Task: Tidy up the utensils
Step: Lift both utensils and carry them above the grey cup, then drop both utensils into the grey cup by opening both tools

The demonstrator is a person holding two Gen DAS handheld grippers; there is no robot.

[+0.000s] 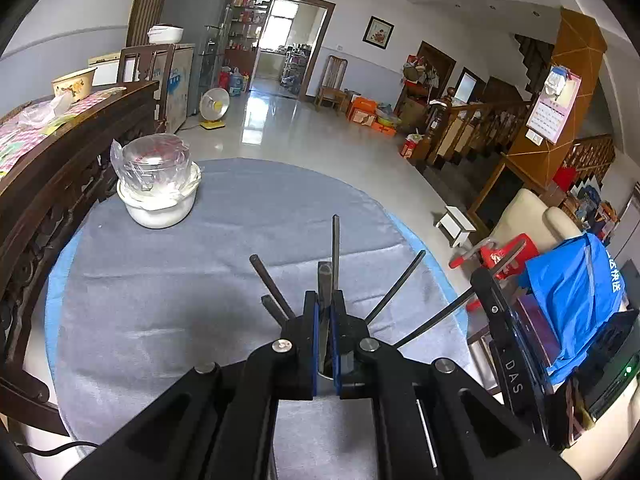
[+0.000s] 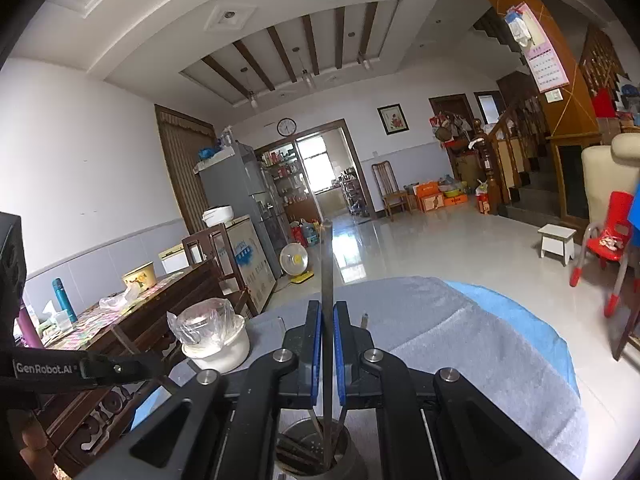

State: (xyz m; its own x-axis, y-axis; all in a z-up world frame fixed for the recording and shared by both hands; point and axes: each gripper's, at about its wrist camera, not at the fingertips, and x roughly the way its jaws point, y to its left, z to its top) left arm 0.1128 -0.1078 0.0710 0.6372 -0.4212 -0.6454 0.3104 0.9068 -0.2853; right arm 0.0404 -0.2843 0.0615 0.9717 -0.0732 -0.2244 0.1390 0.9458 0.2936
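Several dark slender chopsticks (image 1: 272,286) are already stood in the round metal holder (image 2: 316,454) (on the grey-clothed surface (image 1: 168,296)); each gripper's fingers are clamped on one more chopstick, seemingly being lowered in.

Bright daylight, floor glare, fisheye edges.

Cloth (image 1: 180,280) mostly free; white pot (image 1: 160,204) blocks far-left corner.

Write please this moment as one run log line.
left claw: shut on holder rim | right claw: shut on chopstick, tip in holder | table cloth
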